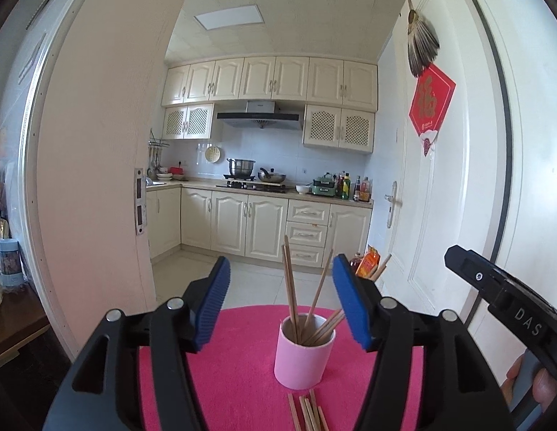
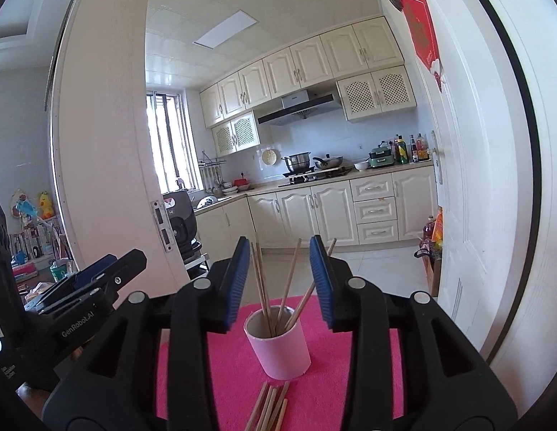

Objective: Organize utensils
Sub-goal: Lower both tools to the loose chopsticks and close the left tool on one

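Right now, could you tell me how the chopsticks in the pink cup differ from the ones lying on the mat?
The chopsticks in the cup stand on end, leaning against the rim of the pink cup; the loose chopsticks lie flat on the pink mat. The standing ones fan apart at their tips, while the flat ones lie close together, roughly parallel, in front of the cup. Both groups look like the same plain wooden sticks.
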`<action>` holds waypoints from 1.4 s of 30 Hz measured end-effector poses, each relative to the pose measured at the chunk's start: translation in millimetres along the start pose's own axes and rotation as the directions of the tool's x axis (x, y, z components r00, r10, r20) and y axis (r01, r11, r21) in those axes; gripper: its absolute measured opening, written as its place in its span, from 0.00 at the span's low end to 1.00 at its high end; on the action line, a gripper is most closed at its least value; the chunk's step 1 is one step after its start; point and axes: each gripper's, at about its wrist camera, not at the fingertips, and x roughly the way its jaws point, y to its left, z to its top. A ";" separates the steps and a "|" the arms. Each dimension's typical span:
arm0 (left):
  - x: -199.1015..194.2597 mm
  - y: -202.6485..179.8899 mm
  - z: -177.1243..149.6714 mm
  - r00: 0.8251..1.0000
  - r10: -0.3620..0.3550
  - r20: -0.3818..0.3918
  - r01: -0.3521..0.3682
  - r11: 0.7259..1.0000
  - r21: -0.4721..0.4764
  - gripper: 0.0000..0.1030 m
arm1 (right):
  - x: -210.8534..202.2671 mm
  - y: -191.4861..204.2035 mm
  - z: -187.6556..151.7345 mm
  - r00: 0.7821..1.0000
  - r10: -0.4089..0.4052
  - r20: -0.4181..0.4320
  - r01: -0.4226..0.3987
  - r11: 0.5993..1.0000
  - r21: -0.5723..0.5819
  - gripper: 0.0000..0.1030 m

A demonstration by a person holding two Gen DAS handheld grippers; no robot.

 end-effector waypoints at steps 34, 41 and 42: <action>92.1 4.3 -161.6 0.597 0.056 -0.800 -0.048 0.998 0.034 0.61 | 35.5 -35.4 -119.9 0.781 -0.036 -0.623 0.068 0.997 0.027 0.50; 100.6 -5.3 -167.7 0.586 0.074 -0.807 -0.048 0.997 0.057 0.61 | 39.7 -38.2 -125.9 0.768 -0.034 -0.639 0.068 0.997 0.028 0.50; 102.3 -6.4 -170.0 0.581 0.082 -0.809 -0.049 0.997 0.066 0.61 | 40.1 -38.2 -126.7 0.767 -0.034 -0.641 0.068 0.997 0.028 0.50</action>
